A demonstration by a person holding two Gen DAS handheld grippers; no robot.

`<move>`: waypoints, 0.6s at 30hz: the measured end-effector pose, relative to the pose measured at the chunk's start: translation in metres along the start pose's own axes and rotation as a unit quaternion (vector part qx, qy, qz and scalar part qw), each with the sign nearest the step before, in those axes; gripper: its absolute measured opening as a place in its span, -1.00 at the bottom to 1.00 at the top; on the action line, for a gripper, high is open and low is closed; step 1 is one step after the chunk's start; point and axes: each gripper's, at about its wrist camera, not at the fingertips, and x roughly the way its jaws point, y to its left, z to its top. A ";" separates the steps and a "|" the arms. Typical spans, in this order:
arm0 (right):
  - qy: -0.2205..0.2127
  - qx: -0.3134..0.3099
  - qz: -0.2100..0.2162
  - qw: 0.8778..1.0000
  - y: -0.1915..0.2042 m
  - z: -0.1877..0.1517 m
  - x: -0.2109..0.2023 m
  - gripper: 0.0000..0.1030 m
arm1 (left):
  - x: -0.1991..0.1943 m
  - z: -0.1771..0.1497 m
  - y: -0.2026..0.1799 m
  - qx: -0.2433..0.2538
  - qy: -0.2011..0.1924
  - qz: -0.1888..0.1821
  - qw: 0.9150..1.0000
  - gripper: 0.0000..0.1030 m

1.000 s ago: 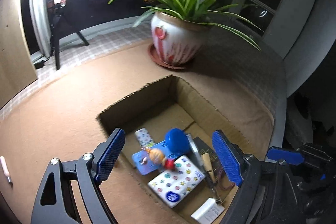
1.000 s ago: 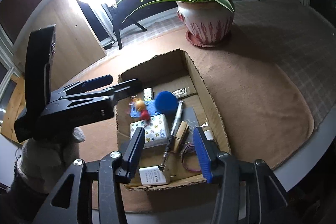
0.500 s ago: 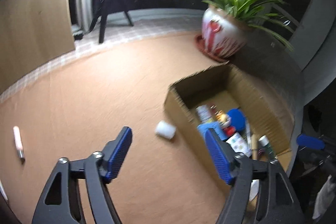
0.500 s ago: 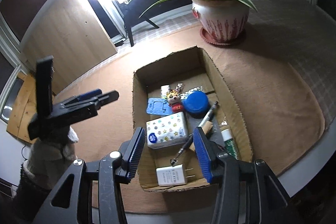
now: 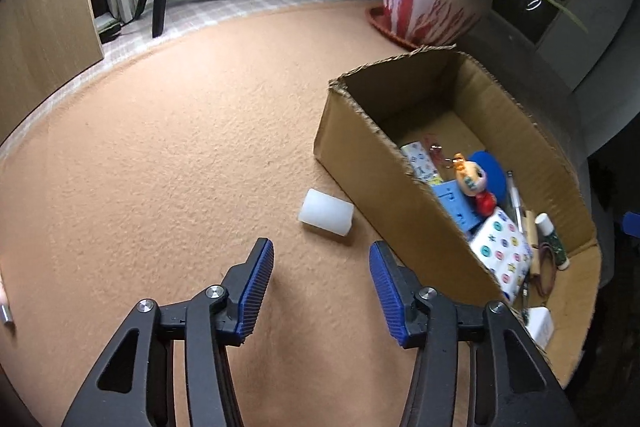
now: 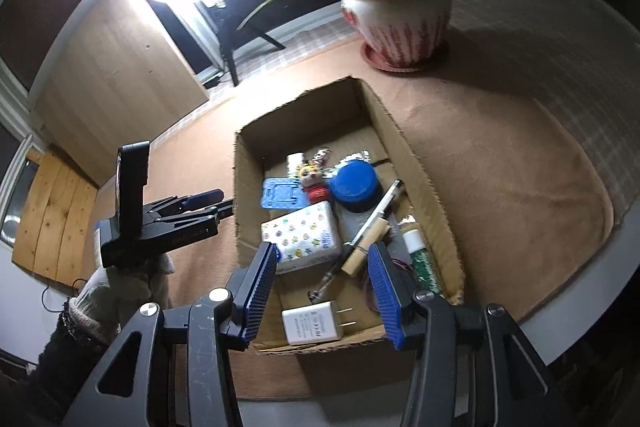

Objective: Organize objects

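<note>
left tool (image 5: 322, 269) lower centre of left view, jaws just been closing, still spread, nothing between; white cylinder (image 5: 327, 212) lies on desk (image 5: 160, 167) just ahead, beside cardboard box (image 5: 384, 195) (outside it). right tool (image 6: 322, 281) spread, empty, above box contents.

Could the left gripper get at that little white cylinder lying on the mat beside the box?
Probably yes. The white cylinder lies just ahead of the left gripper, whose jaws, just narrowed, hold nothing; only bare mat lies between. The cardboard box stands close alongside.
</note>
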 end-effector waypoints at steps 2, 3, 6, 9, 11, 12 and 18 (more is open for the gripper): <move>0.002 0.006 -0.001 1.000 -0.004 -0.001 0.001 -0.15 | 0.006 0.003 0.000 0.004 0.003 0.004 1.000 0.05; 0.003 0.007 -0.003 1.000 -0.005 -0.001 0.001 -0.15 | 0.009 0.005 0.000 0.005 0.003 0.008 1.000 0.05; 0.005 0.010 -0.005 1.000 -0.006 -0.001 0.002 -0.15 | 0.012 0.009 0.002 0.004 -0.004 0.014 1.000 0.04; 0.007 0.009 -0.007 1.000 -0.006 -0.002 0.003 -0.15 | 0.016 0.014 0.001 0.001 -0.010 0.015 1.000 0.04; 0.010 0.009 -0.008 1.000 -0.006 -0.002 0.005 -0.15 | 0.018 0.017 0.001 0.000 -0.014 0.017 1.000 -0.11; 0.011 0.010 -0.008 1.000 -0.006 -0.002 0.005 -0.15 | 0.018 0.017 0.001 -0.001 -0.015 0.016 1.000 -0.22; 0.014 0.010 -0.008 1.000 -0.002 0.000 0.008 -0.15 | 0.018 0.017 0.000 0.001 -0.016 0.028 0.999 -0.57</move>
